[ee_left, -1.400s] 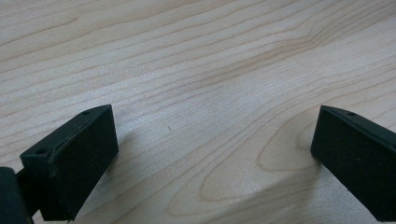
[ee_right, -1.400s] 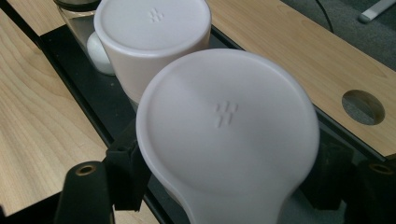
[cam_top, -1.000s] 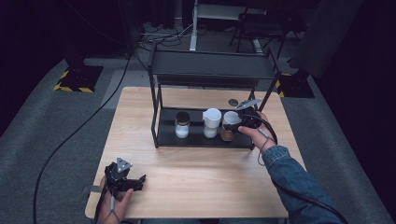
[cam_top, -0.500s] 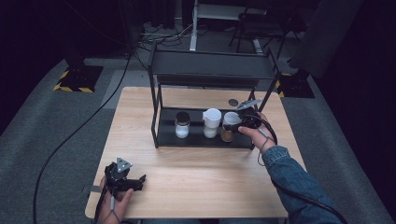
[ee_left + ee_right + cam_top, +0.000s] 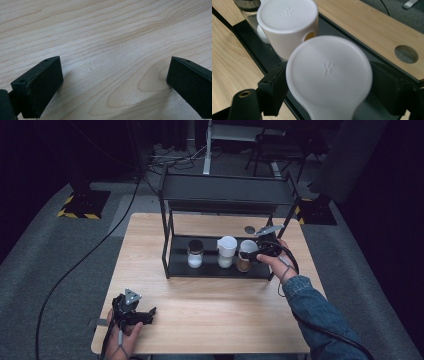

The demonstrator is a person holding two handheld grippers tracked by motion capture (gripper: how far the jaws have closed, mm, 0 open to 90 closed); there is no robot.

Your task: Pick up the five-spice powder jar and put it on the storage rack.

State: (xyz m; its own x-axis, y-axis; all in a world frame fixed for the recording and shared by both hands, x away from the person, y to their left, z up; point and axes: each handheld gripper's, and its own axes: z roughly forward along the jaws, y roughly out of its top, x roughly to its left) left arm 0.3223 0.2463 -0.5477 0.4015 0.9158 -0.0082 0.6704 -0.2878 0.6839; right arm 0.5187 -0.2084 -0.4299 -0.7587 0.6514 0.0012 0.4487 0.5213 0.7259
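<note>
1. Your right gripper (image 5: 254, 252) reaches into the lower shelf of the black rack (image 5: 220, 270), and its jaws have just been opening. In the right gripper view they stand either side of the white-lidded jar (image 5: 329, 77) with brown contents; whether the pads touch the lid is hard to tell, though a gap seems to show on the right.
2. That jar (image 5: 244, 256) stands on the lower shelf, at the right end of a row of three.
3. Just beside it stands a second white-lidded jar (image 5: 226, 251), and farther left a dark-lidded jar (image 5: 194, 254) with white contents.
4. Your left gripper (image 5: 142, 316) rests near the front left corner of the wooden table (image 5: 210, 315), well apart from the rack. Its jaws stand wide open over bare wood, holding nothing.
</note>
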